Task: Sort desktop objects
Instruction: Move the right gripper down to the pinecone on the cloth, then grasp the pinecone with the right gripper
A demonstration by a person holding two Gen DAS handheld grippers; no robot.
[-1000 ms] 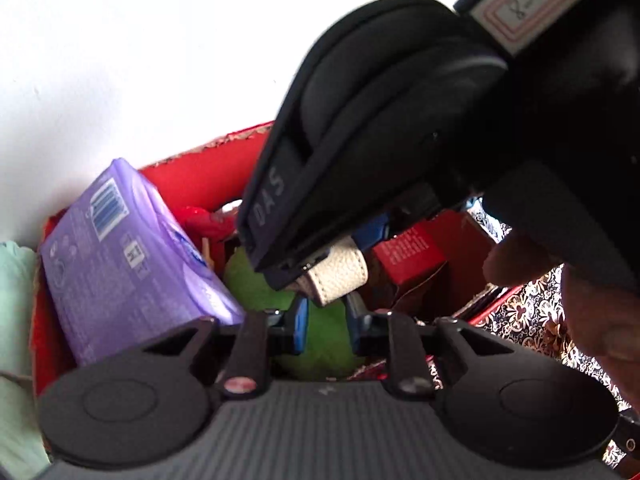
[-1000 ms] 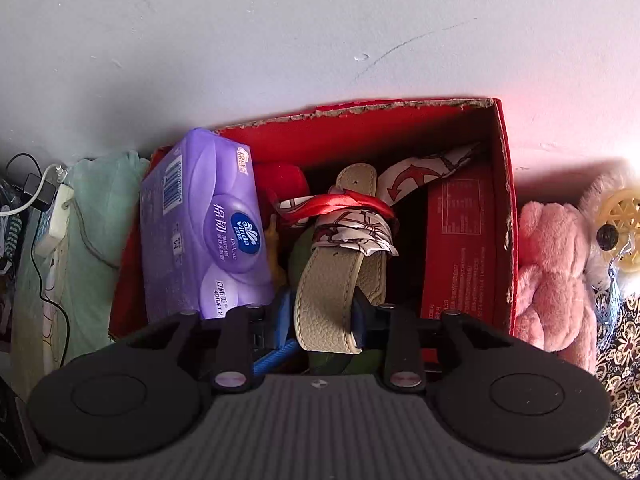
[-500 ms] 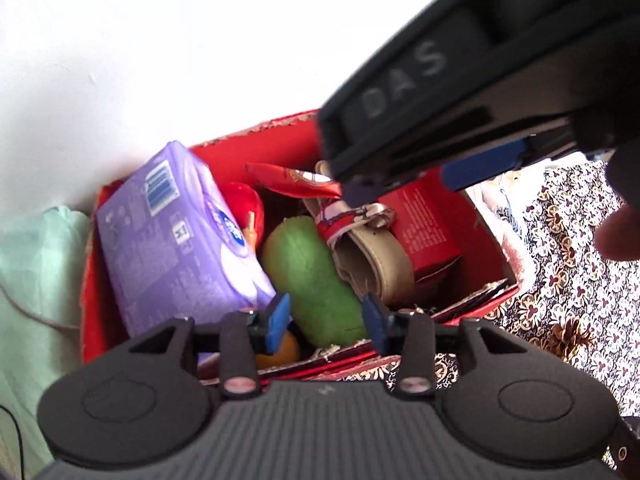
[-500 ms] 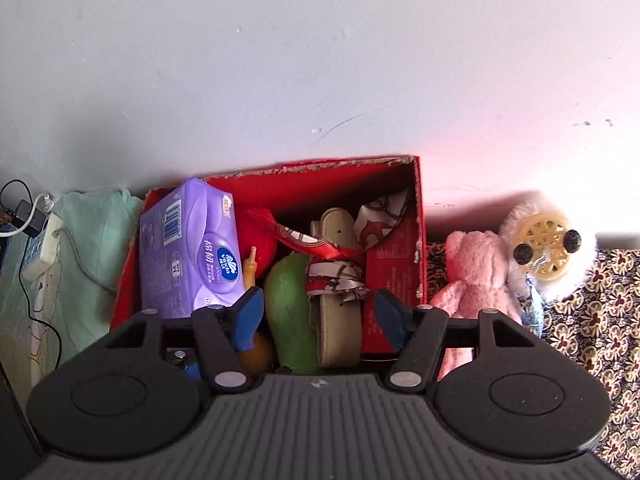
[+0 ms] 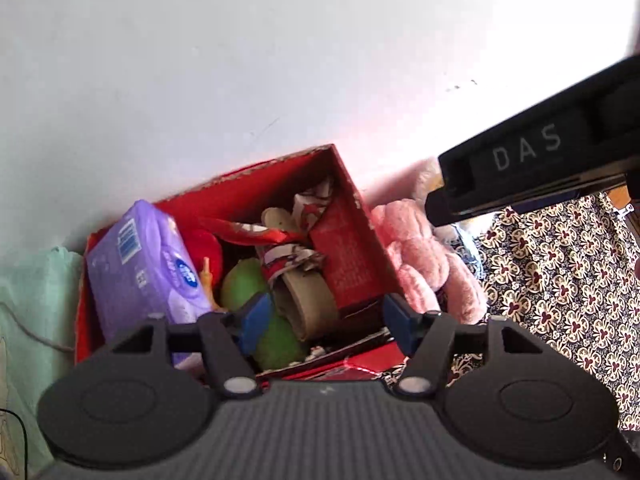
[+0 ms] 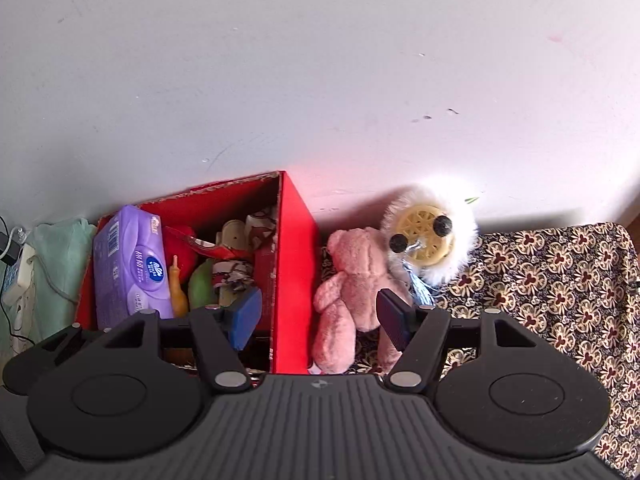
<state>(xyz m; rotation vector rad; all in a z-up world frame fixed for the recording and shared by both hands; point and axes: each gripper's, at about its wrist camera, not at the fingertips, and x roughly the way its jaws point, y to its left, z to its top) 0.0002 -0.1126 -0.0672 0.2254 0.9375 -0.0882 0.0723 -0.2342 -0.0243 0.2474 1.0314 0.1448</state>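
A red cardboard box [image 5: 352,236] [image 6: 294,264] stands against the white wall. It holds a purple tissue pack [image 5: 148,268] [image 6: 128,264], a green fruit [image 5: 276,340] [image 6: 202,284], a beige strap with a patterned scarf [image 5: 308,300] [image 6: 232,272], and a red item [image 5: 206,246]. My left gripper [image 5: 326,320] is open and empty above the box's front. My right gripper [image 6: 318,314] is open and empty, over the box's right wall and a pink plush bear [image 6: 352,292] [image 5: 424,256]. The right gripper's body [image 5: 532,160] shows in the left wrist view.
A white furry plush with a yellow face [image 6: 430,236] sits right of the bear. A patterned floral cloth [image 6: 560,272] [image 5: 560,276] covers the surface to the right. A pale green cloth [image 6: 60,260] and a charger with cables [image 6: 16,276] lie left of the box.
My right gripper has let go of the beige strap, opened, and pulled back up and to the right. My left gripper has opened wider and drawn back from the box.
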